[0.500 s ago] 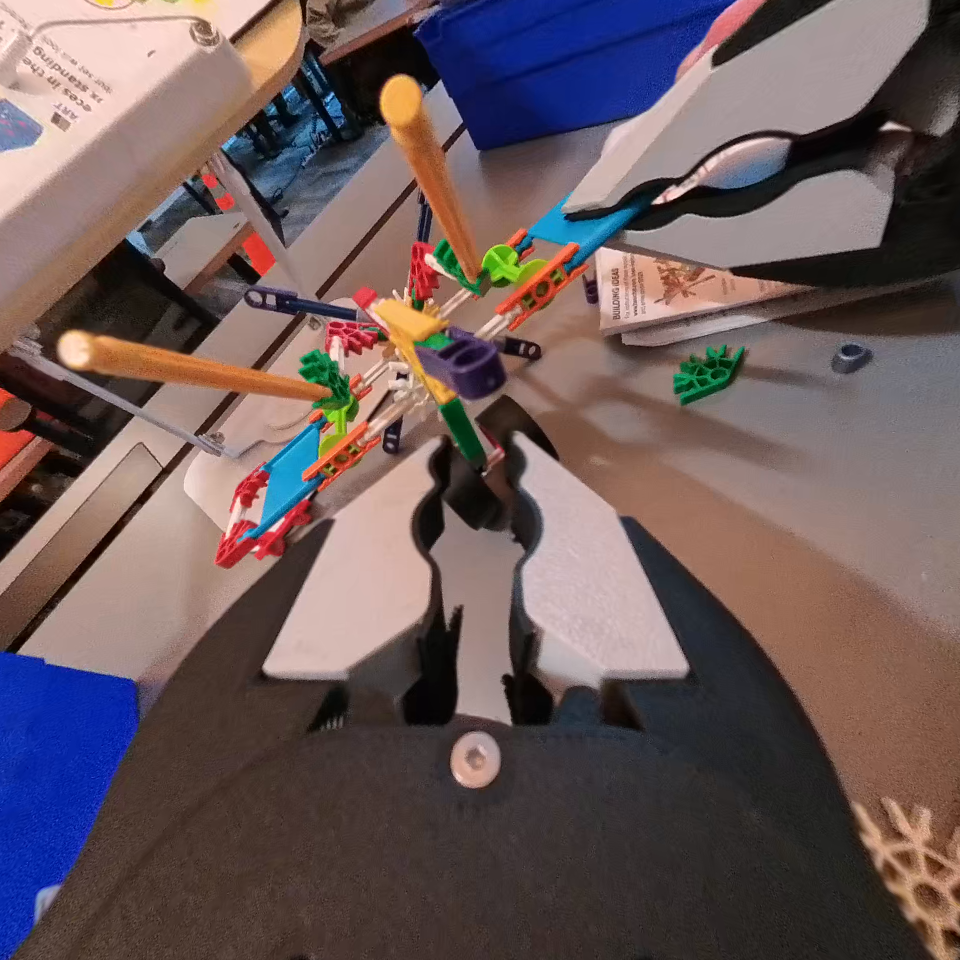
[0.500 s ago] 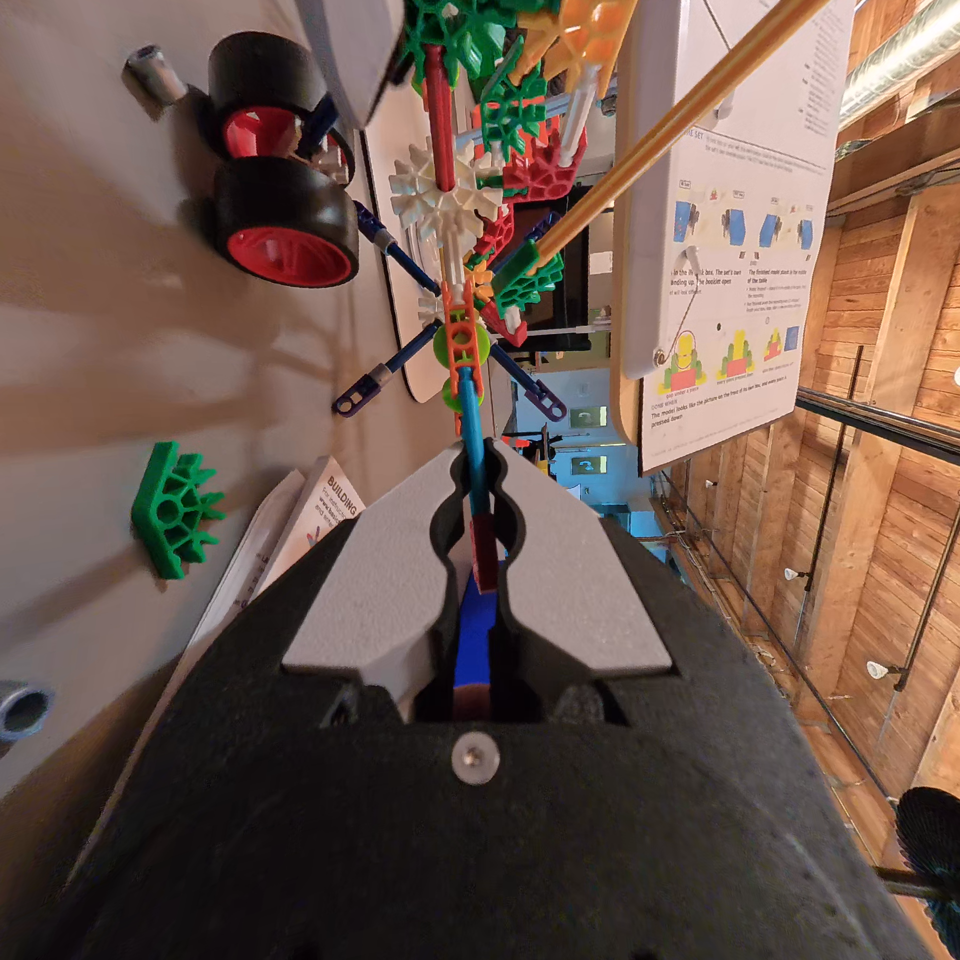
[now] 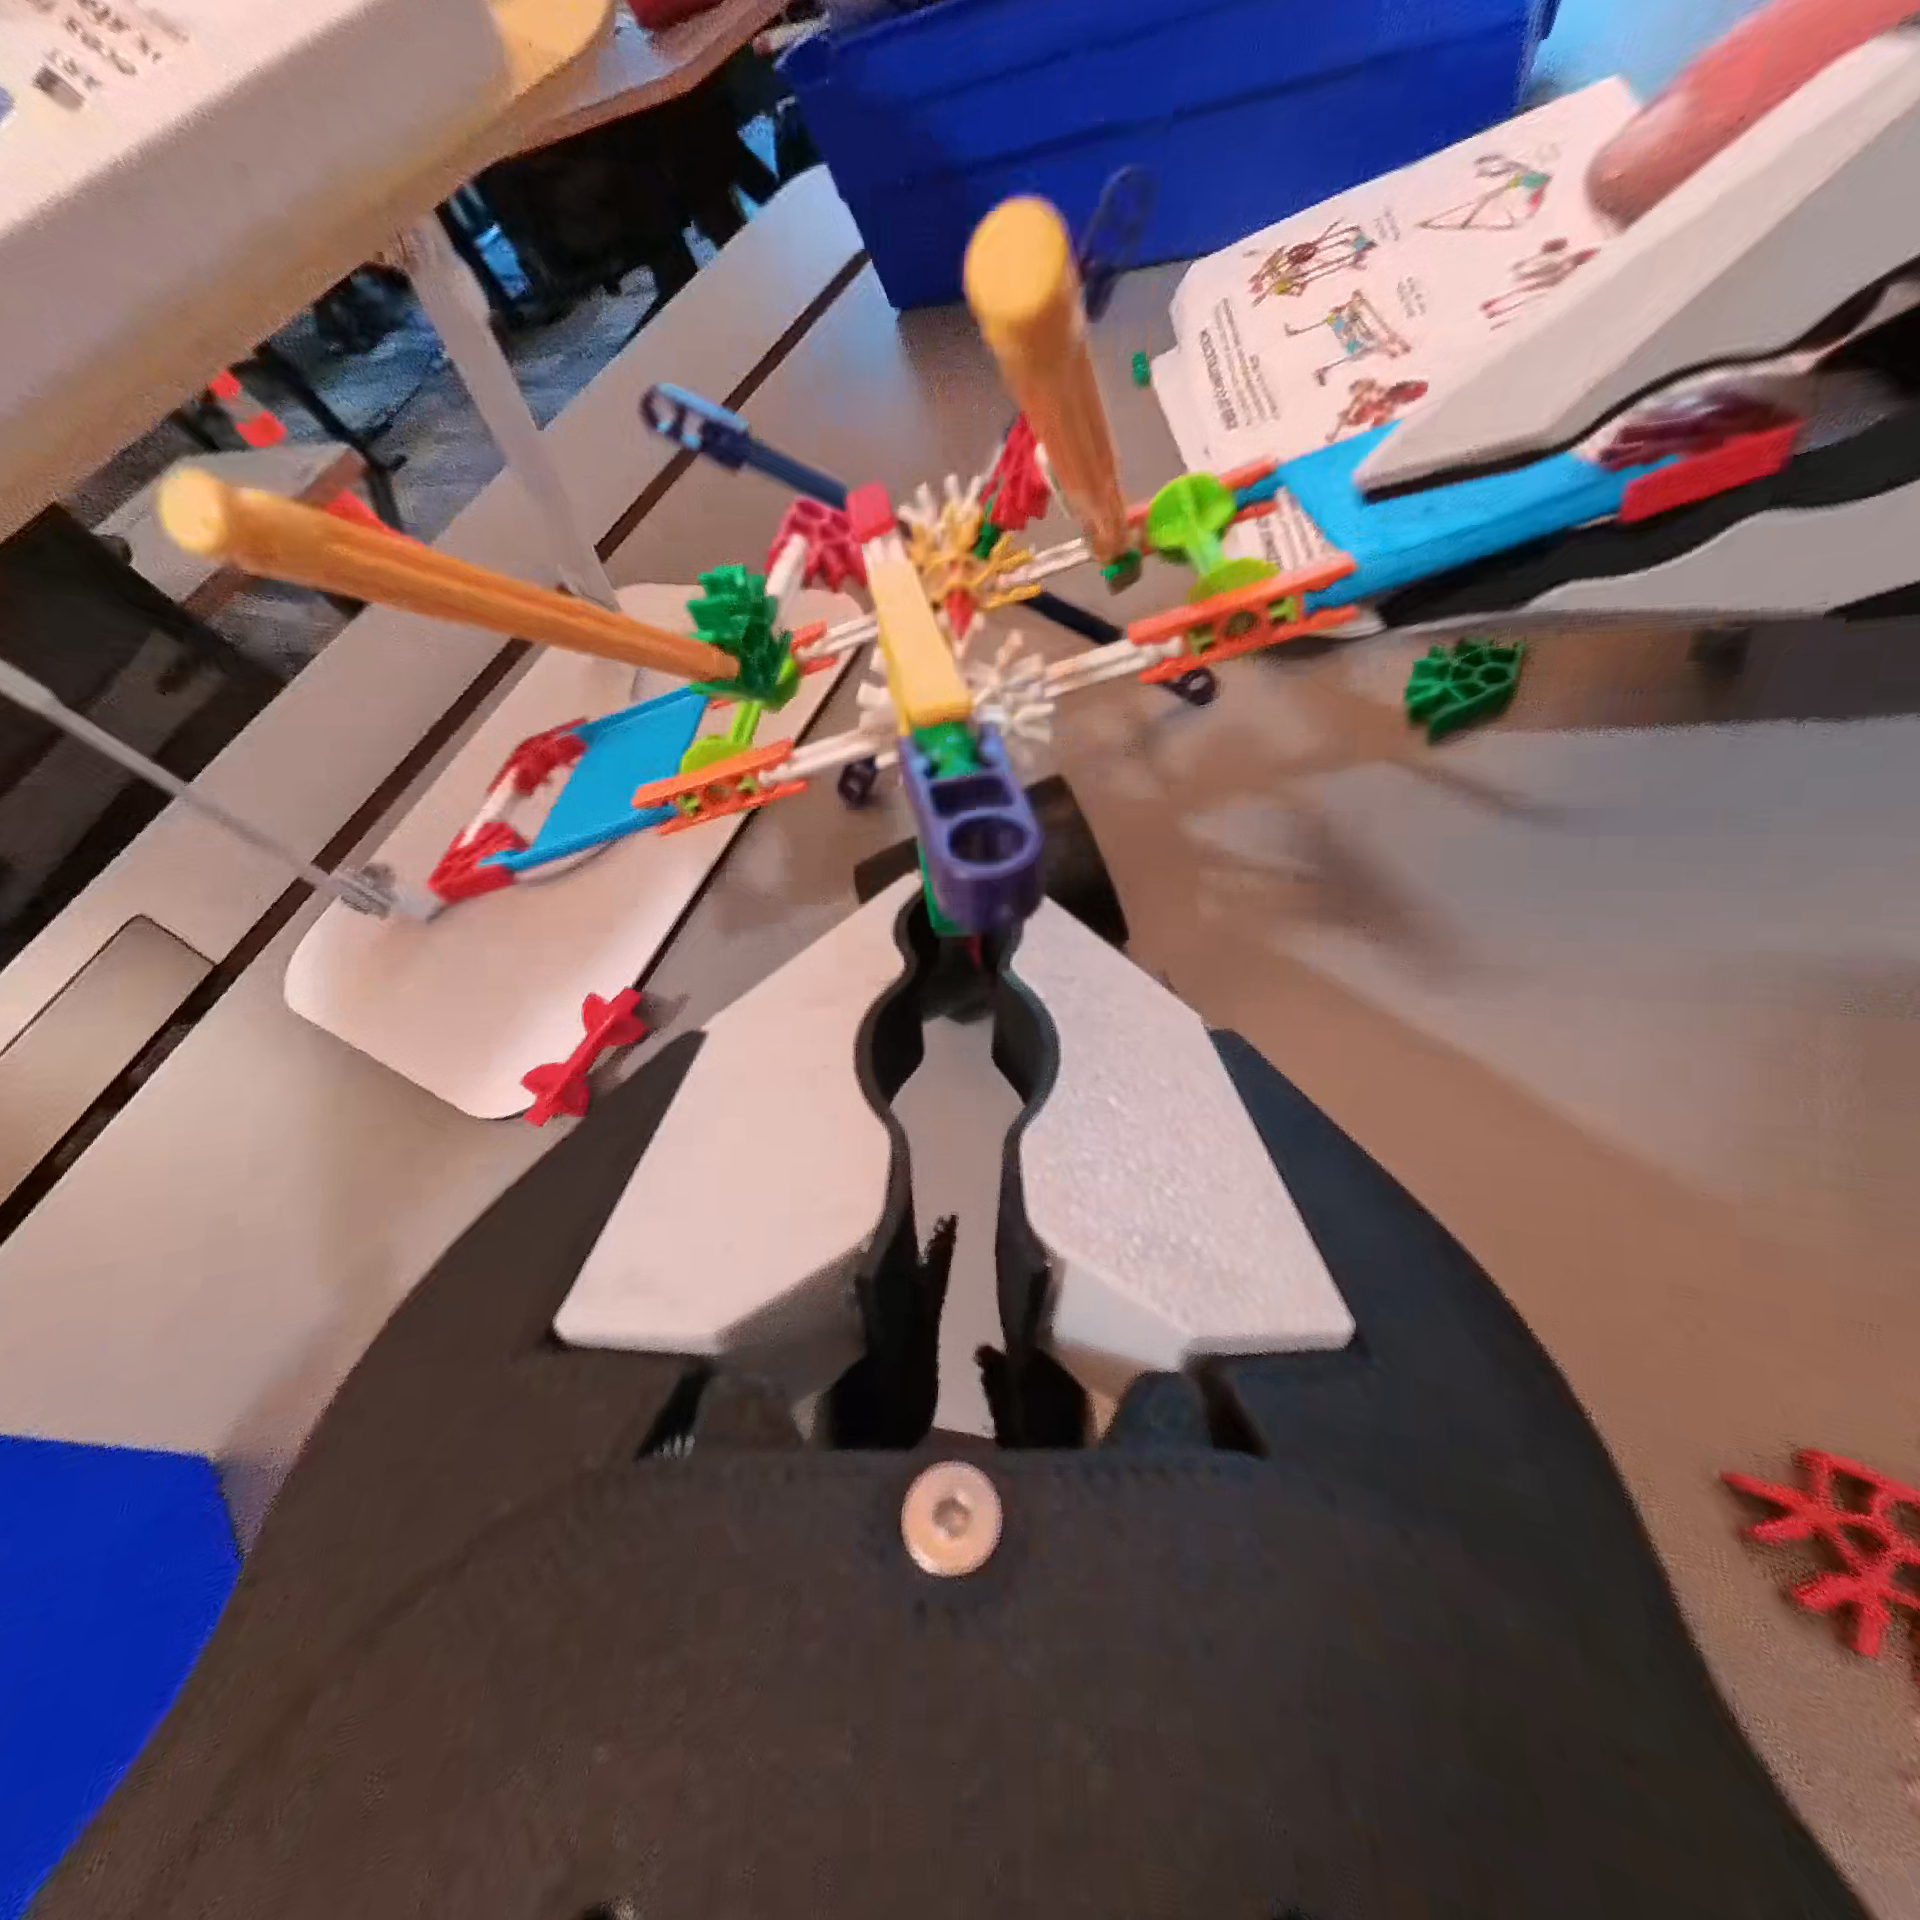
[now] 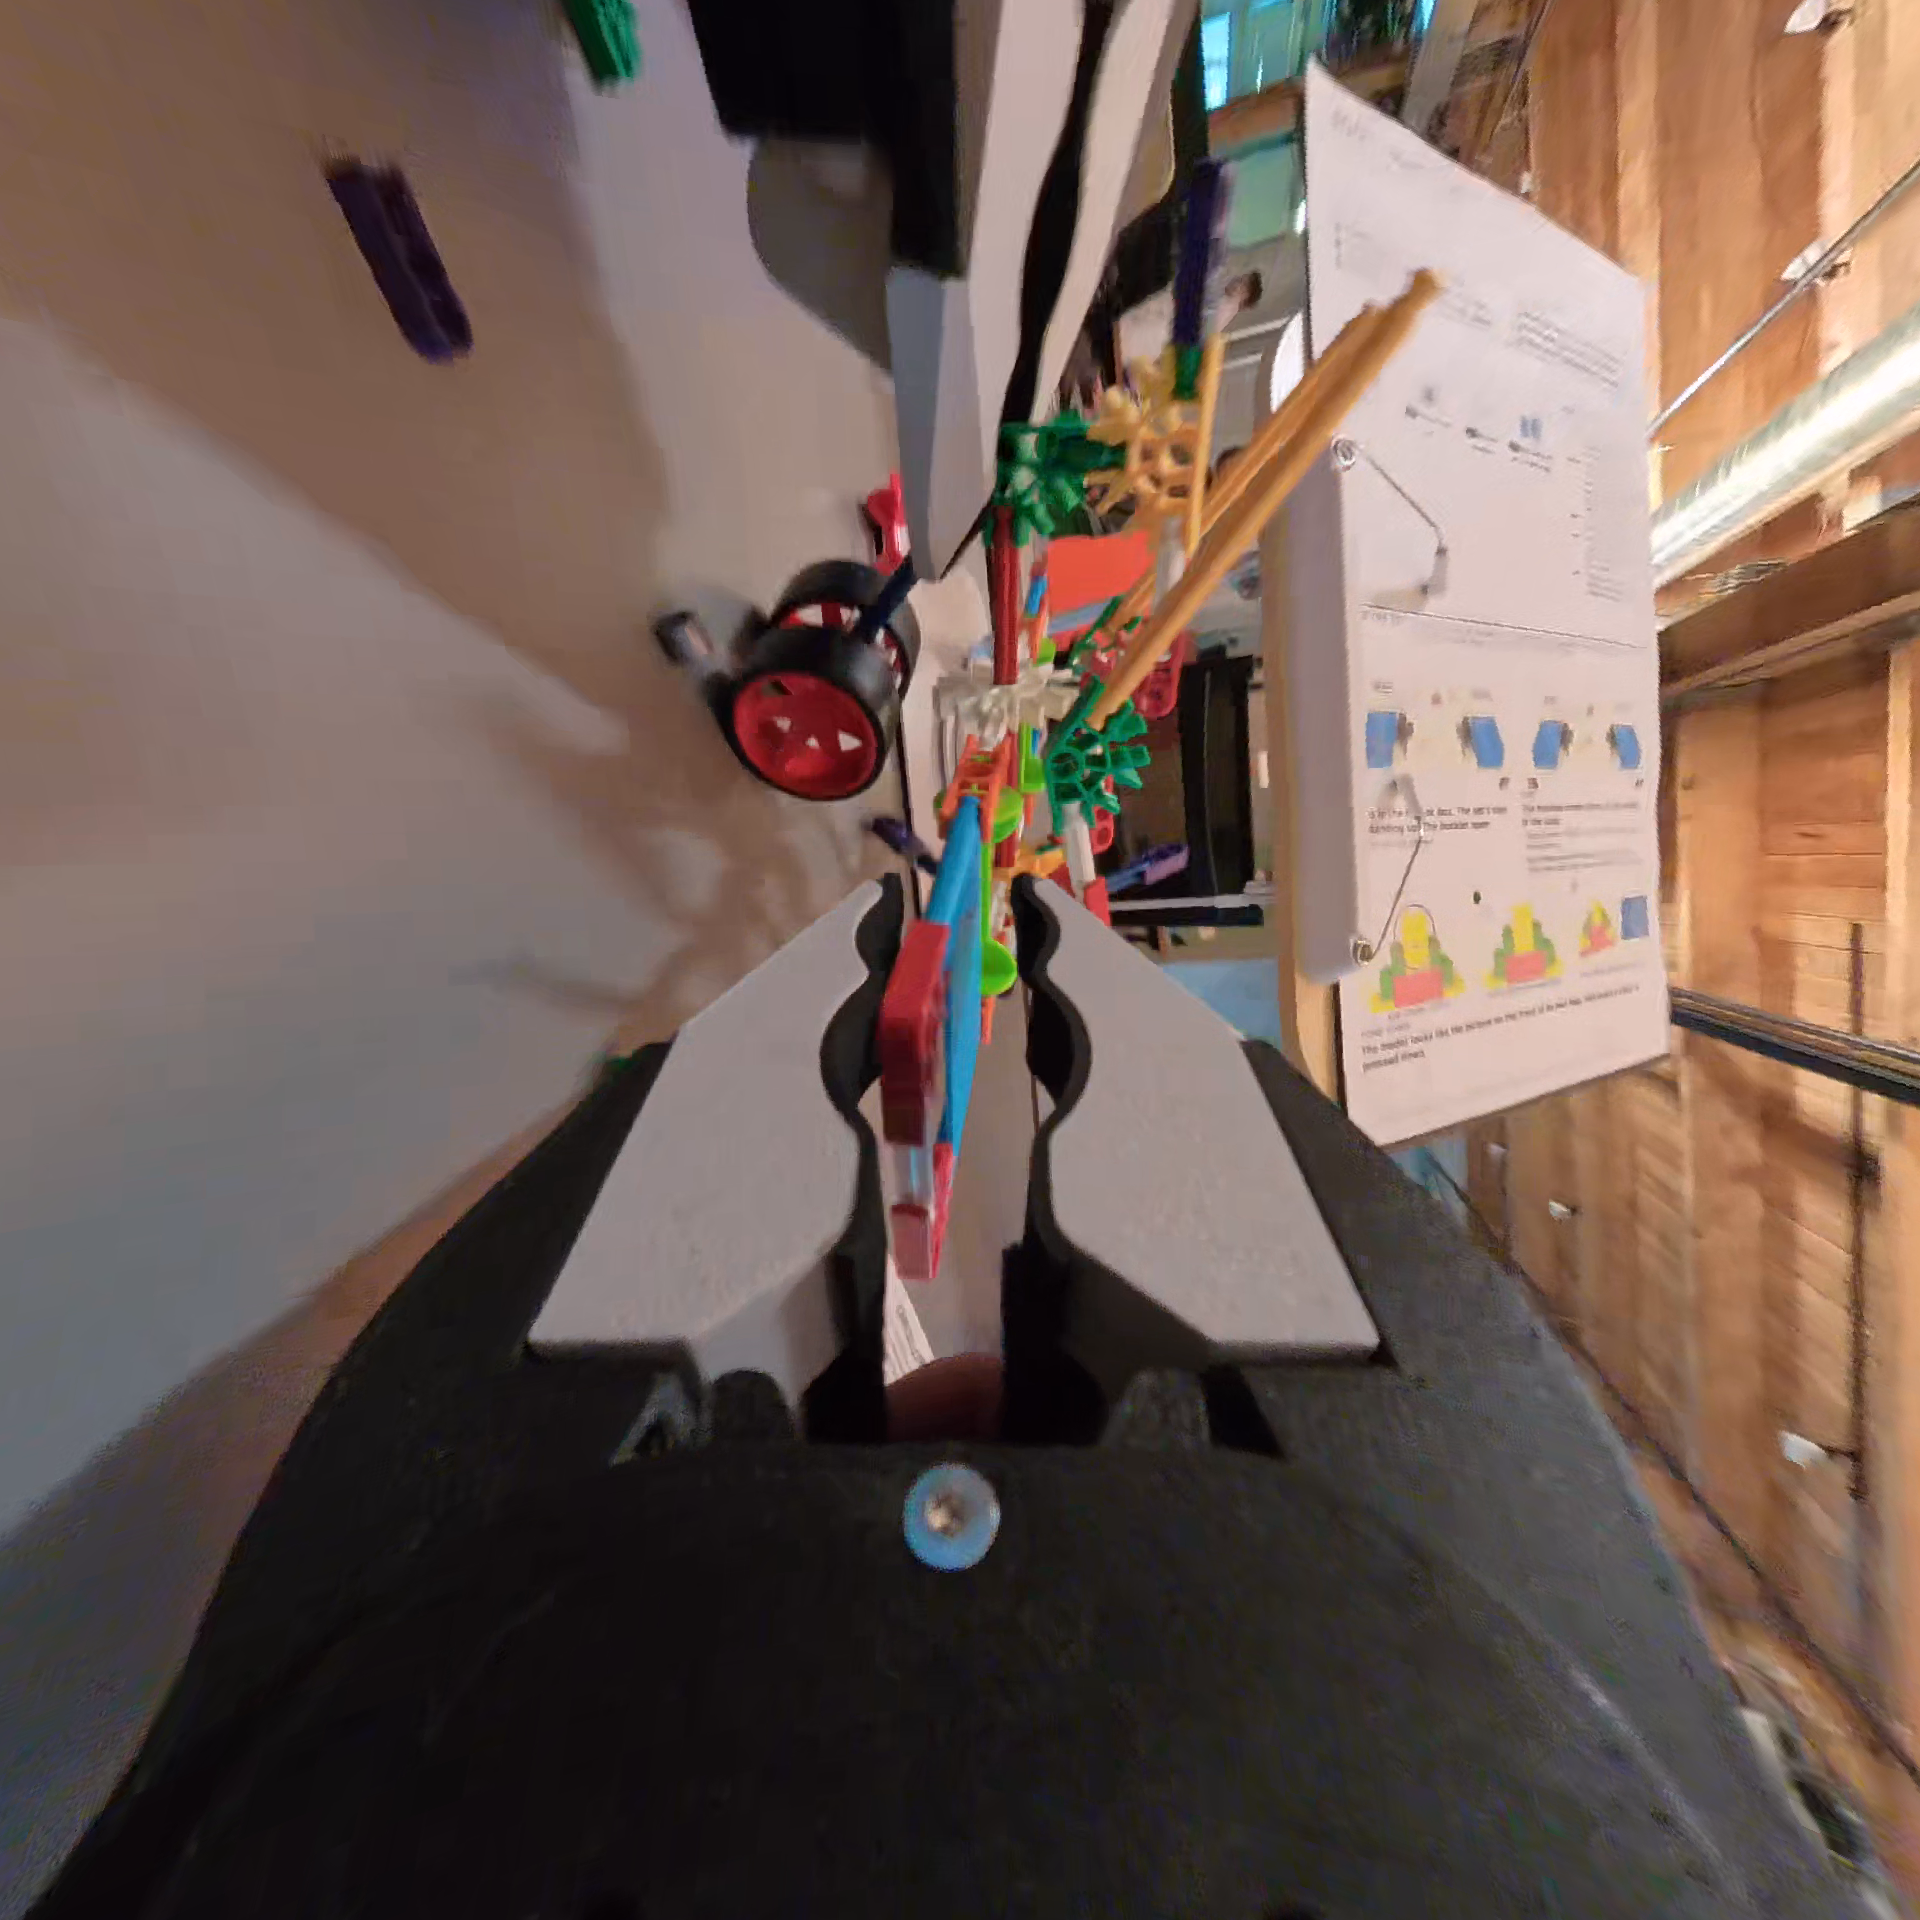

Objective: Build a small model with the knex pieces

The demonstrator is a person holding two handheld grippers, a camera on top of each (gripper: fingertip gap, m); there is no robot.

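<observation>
A colourful rod-and-connector model [image 3: 914,644] hangs above the grey table [image 3: 1455,1039]. It has two blue panel wings and two long yellow-orange rods [image 3: 436,592]. My left gripper [image 3: 961,925] is shut on the model's near end, just behind a purple connector [image 3: 977,831]. My right gripper [image 4: 954,899] reaches in from the right. Its jaws stand apart around one blue wing [image 4: 961,935] with a red connector at its end. The wing lies deep between the jaws against one finger, with a gap at the other. The right gripper also shows in the left wrist view [image 3: 1621,499].
Loose parts lie on the table: a green connector [image 3: 1465,681], a red snowflake connector [image 3: 1860,1548], a small red piece [image 3: 582,1049], a black-and-red wheel pair [image 4: 810,727]. An instruction booklet [image 3: 1351,312], a blue bin [image 3: 1143,104] and a white stand base [image 3: 468,956] stand behind. The gap from one gripper's tips to the other's is roughly 9 cm.
The right gripper's jaws have parted and the blue wing now sits deeper between them. The model has shifted and turned in view. The left gripper keeps its hold.
</observation>
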